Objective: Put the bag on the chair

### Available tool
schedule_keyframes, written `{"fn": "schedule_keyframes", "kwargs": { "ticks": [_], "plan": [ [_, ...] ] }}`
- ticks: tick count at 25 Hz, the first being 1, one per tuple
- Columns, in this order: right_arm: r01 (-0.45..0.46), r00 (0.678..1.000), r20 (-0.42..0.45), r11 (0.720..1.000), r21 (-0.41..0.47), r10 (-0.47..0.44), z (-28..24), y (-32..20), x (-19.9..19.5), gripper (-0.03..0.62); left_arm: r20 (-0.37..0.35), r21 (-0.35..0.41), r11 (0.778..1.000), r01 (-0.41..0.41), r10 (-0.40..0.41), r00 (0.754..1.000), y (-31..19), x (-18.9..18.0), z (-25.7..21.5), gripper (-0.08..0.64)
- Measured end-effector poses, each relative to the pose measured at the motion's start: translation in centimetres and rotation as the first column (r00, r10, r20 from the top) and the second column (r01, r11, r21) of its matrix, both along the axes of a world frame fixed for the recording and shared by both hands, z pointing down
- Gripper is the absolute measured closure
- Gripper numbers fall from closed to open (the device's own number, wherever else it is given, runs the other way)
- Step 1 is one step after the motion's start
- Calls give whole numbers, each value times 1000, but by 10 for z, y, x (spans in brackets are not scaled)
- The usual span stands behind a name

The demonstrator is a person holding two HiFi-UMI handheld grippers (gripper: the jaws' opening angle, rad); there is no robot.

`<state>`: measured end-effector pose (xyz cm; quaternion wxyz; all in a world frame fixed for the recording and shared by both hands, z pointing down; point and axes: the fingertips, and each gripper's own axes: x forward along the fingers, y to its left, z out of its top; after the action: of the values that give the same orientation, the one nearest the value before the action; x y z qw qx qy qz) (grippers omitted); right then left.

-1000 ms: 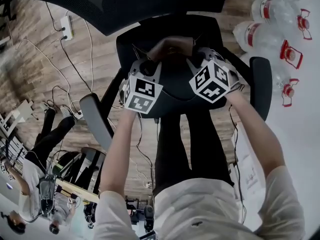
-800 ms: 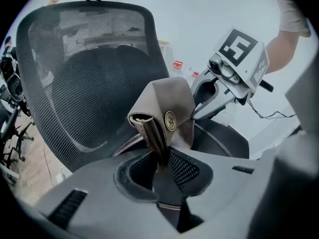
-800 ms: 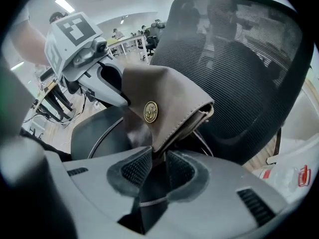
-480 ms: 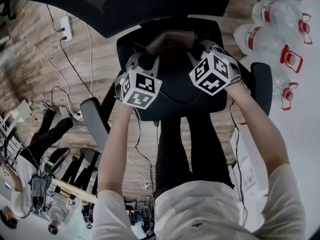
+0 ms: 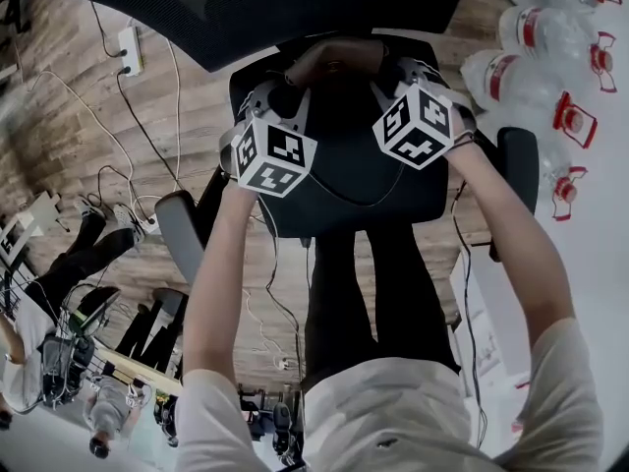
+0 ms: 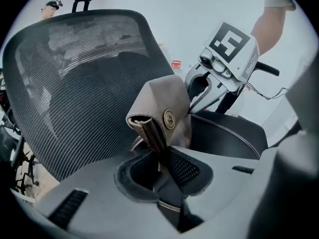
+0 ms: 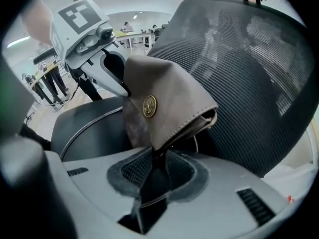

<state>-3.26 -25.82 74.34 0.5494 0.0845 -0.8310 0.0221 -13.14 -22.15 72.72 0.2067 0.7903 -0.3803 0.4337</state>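
Clamped on opposite ends of bag [image 5: 334, 59]: jaws of left gripper [image 6: 160, 158] and right gripper [image 7: 157, 167]. Hangs crosswise between them over chair [image 5: 344, 180] seat, equally near both.

The taupe leather bag [image 6: 164, 108], with a round brass stud on its folded top, stands upright over the rear edge of the black chair [image 5: 344, 170] seat, near the mesh backrest.

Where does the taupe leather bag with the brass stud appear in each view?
Head view: taupe leather bag top centre.
Left gripper view: centre, pinched in the jaws.
Right gripper view: centre, pinched in the jaws.
Shared landmark: black mesh chair back.
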Motion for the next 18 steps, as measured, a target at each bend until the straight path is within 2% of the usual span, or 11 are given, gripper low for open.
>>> {"fn": "schedule_keyframes", "kwargs": {
  "ticks": [5,18],
  "plan": [
    [55,999,-4,995,79,-54,-2,-14,-8,503,38,63,998,9,-11,999,-11,-9,0,509],
    [138,990,-54,980,141,-132,17,-14,-9,505,95,62,997,-43,37,995,-14,-16,20,505]
  ]
}}
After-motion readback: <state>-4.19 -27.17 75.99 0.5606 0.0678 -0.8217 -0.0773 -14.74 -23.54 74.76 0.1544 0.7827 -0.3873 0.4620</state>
